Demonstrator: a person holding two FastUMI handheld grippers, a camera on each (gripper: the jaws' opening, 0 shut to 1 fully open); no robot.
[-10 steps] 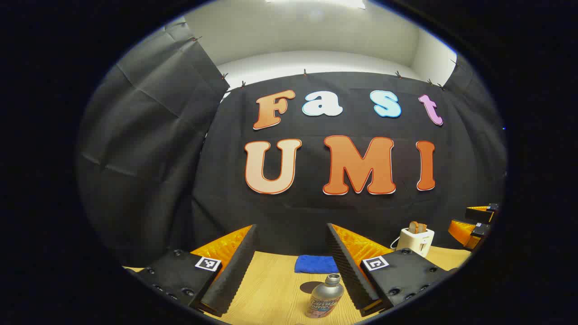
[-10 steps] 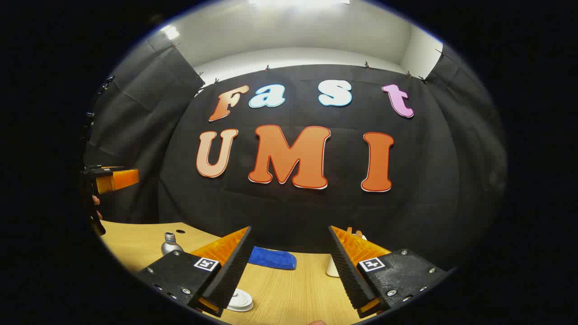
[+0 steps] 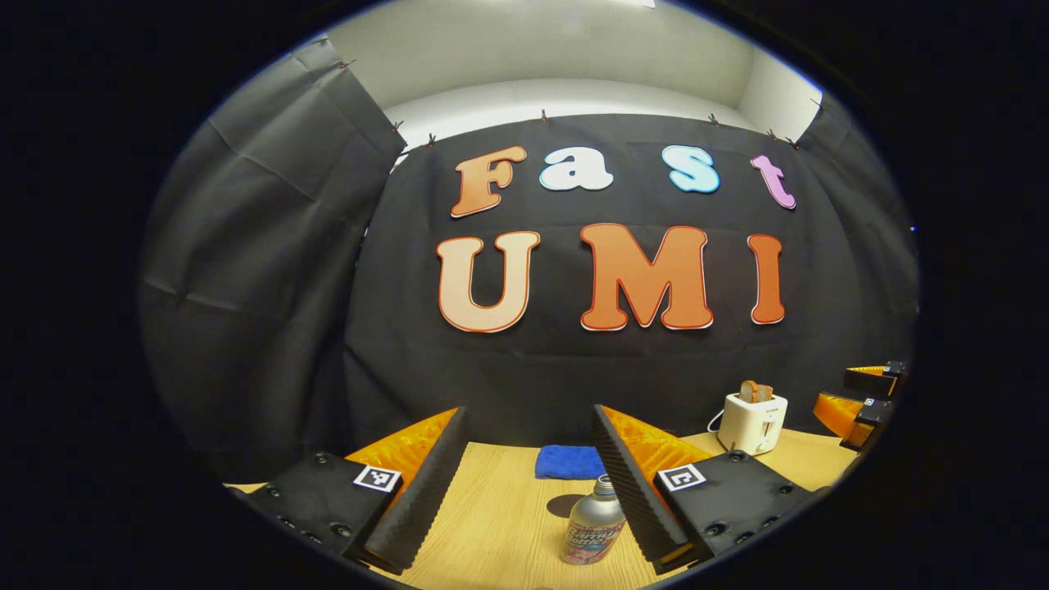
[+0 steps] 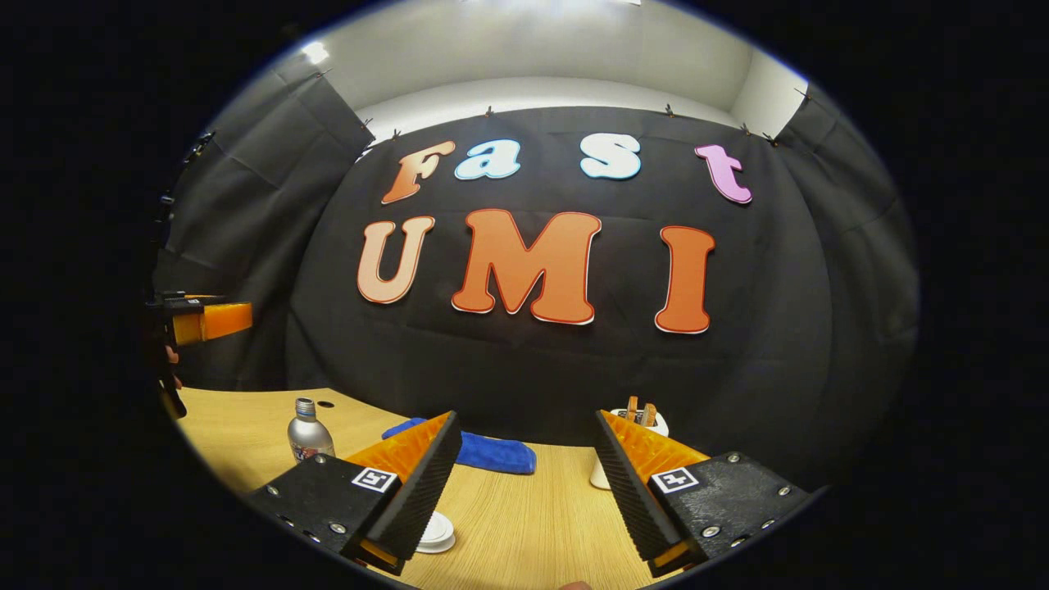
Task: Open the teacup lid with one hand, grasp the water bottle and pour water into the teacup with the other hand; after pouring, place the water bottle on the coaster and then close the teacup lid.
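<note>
Two grippers hang above a wooden table point(image 3: 492, 524), each with its fingers spread wide and nothing between them. In the left gripper view the left gripper point(image 3: 529, 483) looks down at the water bottle point(image 3: 592, 533), a silver bottle with no cap that stands upright on the table, just inside this gripper's right-hand finger and partly hidden by it, touching neither finger as far as one can tell. Behind the bottle, toward the black booth wall, lies a folded blue cloth point(image 3: 569, 461); to the right of the bottle, near the wall, stands a white toaster point(image 3: 752, 423) with toast in its slot. In the right gripper view the right gripper point(image 4: 524, 483) is also wide open; the bottle stands well to its left, and a white lid-like disc point(image 4: 434, 533) lies on the table beside its left-hand finger, partly hidden by that finger.
</note>
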